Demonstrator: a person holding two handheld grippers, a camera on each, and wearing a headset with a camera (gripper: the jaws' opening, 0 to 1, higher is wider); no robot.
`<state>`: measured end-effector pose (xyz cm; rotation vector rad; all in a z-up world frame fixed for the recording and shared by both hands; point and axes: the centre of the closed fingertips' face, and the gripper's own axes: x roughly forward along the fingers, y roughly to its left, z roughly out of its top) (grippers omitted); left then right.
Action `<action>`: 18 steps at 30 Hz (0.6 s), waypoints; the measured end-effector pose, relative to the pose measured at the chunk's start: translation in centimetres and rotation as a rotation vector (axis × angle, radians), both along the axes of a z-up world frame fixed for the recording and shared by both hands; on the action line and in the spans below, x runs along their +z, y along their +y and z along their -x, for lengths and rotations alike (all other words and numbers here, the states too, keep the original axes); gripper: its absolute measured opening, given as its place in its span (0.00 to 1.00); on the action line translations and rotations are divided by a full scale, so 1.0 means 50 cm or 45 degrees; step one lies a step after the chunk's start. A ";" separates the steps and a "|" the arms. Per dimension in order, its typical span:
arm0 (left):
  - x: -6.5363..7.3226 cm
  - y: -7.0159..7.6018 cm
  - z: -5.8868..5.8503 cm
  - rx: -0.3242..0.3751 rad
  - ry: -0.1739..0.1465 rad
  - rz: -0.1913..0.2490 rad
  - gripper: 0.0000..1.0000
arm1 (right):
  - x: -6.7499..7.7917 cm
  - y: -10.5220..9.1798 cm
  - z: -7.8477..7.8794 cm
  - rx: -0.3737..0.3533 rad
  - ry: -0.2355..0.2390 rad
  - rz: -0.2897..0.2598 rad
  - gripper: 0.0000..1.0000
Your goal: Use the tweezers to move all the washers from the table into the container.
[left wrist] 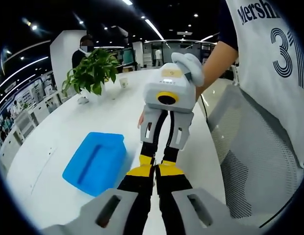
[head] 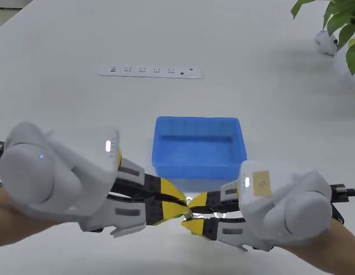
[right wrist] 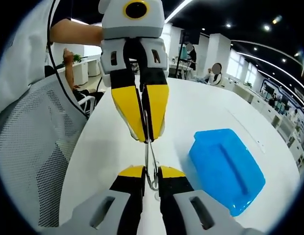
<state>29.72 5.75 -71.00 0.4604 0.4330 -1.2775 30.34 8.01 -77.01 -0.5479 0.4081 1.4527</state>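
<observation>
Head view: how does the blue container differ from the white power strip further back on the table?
The container is blue, while the power strip is white. The container is a squarish open tray with raised walls, whereas the power strip is a long, flat bar. The container sits nearer the person, and the power strip lies farther back and more to the left. Both rest on the same white table.

White-bodied left gripper (head: pixel 180 207) and right gripper (head: pixel 189 222), yellow-and-black jaws, white jersey (left wrist: pixel 262 103) (dark numerals)
</observation>
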 end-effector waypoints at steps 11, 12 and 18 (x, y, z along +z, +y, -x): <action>-0.014 0.005 -0.001 0.012 0.016 -0.015 0.06 | -0.012 0.006 0.002 -0.007 0.025 0.012 0.12; -0.014 0.004 -0.002 0.013 0.014 -0.008 0.06 | -0.012 0.005 0.003 -0.008 0.028 0.010 0.12; -0.013 0.004 -0.008 0.029 0.027 0.000 0.06 | -0.012 0.004 0.000 -0.020 0.047 0.000 0.11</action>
